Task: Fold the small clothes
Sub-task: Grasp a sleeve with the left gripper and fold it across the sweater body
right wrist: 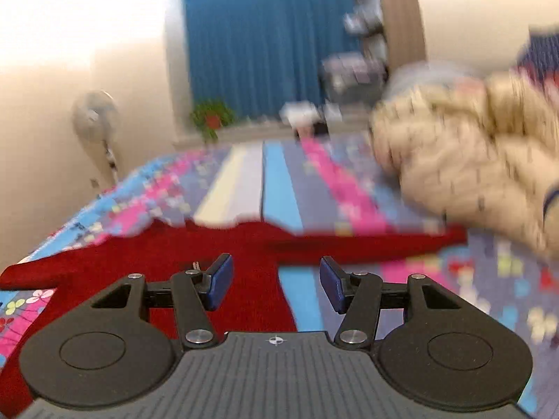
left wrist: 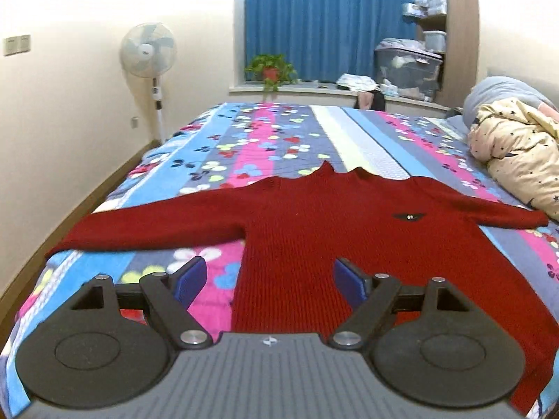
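The red knit sweater (left wrist: 335, 230) lies flat and face-up on the flower-striped bedspread (left wrist: 265, 132), collar toward the far window, hem toward the cameras, both sleeves stretched straight out to the sides. Its long axis from hem to collar runs away from the grippers, while the sleeves cross that line at right angles — so no fold has been made yet, as far as these views show.

The left gripper (left wrist: 269, 277) hangs over the near left part of the body panel; its blue pads stand wide apart with nothing between them but air, the sweater's left side edge showing below the gap. The left sleeve (left wrist: 146, 230) lies ahead of it and out to its left, nearer this hand than the other.

The right gripper (right wrist: 276, 284) is likewise parted and empty. In its blurred view the body's right edge runs below the gap and the right sleeve (right wrist: 370, 241) stretches ahead and off to the right, its cuff just beside the crumpled cream star-print quilt (right wrist: 464, 160).

Each sleeve therefore lies on its own hand's side. My judgement is that the coming move is a sleeve fold inward across the chest, each jaw reaching forward and outward to take its sleeve — the right cuff wants care, so close to the quilt.
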A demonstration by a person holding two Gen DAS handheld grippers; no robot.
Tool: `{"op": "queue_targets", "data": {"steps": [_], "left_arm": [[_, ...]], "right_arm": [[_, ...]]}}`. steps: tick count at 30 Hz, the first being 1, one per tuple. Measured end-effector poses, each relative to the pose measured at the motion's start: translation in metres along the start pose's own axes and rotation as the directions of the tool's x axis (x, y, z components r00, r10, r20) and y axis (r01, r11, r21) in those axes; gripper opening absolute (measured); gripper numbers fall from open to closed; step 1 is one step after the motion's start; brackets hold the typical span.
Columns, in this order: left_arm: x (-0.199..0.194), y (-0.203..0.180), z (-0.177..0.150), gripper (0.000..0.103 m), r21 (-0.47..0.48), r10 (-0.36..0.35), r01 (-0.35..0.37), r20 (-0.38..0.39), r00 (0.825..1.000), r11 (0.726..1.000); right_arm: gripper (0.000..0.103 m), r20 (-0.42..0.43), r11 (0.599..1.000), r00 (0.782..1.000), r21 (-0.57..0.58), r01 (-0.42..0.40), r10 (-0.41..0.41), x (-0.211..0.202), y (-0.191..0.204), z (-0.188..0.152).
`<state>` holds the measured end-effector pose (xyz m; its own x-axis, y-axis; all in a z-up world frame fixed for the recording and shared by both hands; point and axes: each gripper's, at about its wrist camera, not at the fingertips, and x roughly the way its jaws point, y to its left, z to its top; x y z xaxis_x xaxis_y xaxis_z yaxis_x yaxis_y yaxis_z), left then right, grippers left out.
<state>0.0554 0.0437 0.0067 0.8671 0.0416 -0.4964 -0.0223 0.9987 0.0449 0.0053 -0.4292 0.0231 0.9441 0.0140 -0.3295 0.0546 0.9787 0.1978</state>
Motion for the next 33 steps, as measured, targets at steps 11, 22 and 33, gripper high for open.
{"op": "queue_targets", "data": {"steps": [11, 22, 33], "left_arm": [[0.120, 0.040, 0.029, 0.047, 0.041, 0.001, 0.003, -0.088, 0.996, 0.999], [0.219, 0.177, 0.020, 0.024, -0.389, 0.135, -0.230, -0.257, 0.957, 0.892], [0.253, 0.267, 0.005, 0.062, -0.711, 0.158, -0.308, -0.271, 0.949, 0.632]], "right_arm": [[0.056, -0.101, 1.000, 0.995, 0.031, 0.007, -0.004, 0.044, 0.019, -0.011], [0.023, -0.156, 0.999, 0.988, -0.047, 0.006, -0.013, 0.074, 0.033, -0.013], [0.038, -0.292, 0.990, 0.956, -0.138, -0.008, -0.033, 0.102, 0.041, -0.029]]}}
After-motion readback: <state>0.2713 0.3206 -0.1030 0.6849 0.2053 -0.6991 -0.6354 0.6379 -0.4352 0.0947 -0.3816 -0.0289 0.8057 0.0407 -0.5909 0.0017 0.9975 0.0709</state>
